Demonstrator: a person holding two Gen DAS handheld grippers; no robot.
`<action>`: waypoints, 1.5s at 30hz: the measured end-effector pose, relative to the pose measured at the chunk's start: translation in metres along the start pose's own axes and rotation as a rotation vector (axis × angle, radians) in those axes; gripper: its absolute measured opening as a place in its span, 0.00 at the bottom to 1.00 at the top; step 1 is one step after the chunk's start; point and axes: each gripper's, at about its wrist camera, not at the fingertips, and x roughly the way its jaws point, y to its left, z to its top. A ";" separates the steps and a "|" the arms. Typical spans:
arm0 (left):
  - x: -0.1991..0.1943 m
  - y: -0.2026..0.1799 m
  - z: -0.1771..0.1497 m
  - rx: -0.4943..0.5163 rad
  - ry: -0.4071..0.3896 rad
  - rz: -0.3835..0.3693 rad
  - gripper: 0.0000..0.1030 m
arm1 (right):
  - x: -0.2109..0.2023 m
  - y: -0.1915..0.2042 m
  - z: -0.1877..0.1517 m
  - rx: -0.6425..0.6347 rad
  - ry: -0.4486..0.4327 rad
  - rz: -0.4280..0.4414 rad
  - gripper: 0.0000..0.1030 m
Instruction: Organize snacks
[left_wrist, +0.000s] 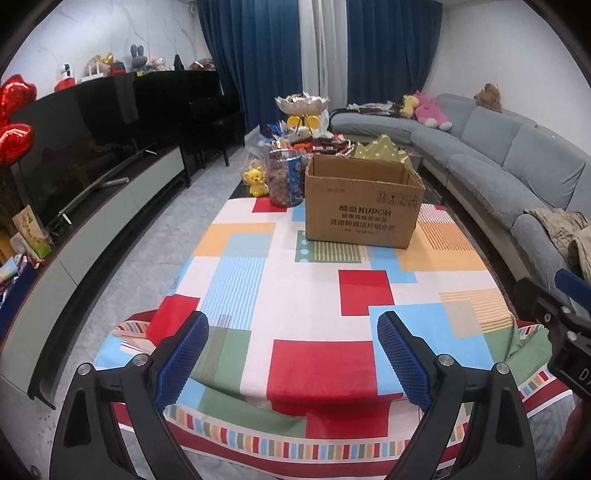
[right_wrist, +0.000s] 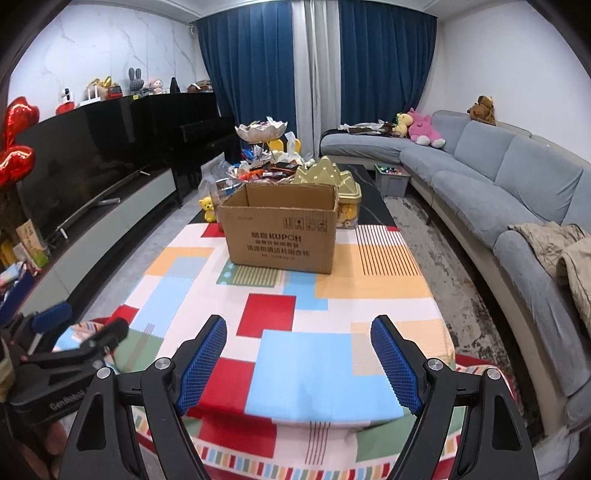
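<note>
An open brown cardboard box (left_wrist: 362, 206) (right_wrist: 280, 236) stands on the patchwork tablecloth (left_wrist: 295, 288) (right_wrist: 295, 314), past the table's middle. Behind it lies a pile of wrapped snacks (left_wrist: 317, 142) (right_wrist: 266, 170), a clear jar of round snacks (left_wrist: 284, 177), a gold tin (left_wrist: 380, 149) (right_wrist: 332, 184) and a tiered bowl of sweets (left_wrist: 302, 102) (right_wrist: 261, 131). My left gripper (left_wrist: 293, 339) is open and empty over the table's near end. My right gripper (right_wrist: 299, 345) is open and empty beside it; it also shows at the right edge of the left wrist view (left_wrist: 554, 310).
A yellow bear toy (left_wrist: 255, 181) (right_wrist: 207, 208) stands left of the jar. A TV (left_wrist: 74, 147) on a low cabinet runs along the left. A grey sofa (left_wrist: 498, 162) (right_wrist: 498, 192) with jackets curves along the right. A grey bin (right_wrist: 391, 179) sits on the floor.
</note>
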 end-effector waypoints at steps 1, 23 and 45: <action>-0.003 0.001 -0.001 -0.003 -0.008 0.003 0.91 | -0.002 -0.001 -0.002 0.005 -0.001 -0.003 0.79; -0.022 -0.004 -0.008 0.009 -0.060 0.002 0.91 | -0.025 -0.009 -0.005 0.027 -0.039 -0.018 0.79; -0.022 -0.005 -0.007 0.008 -0.064 0.000 0.91 | -0.026 -0.009 -0.004 0.027 -0.042 -0.019 0.79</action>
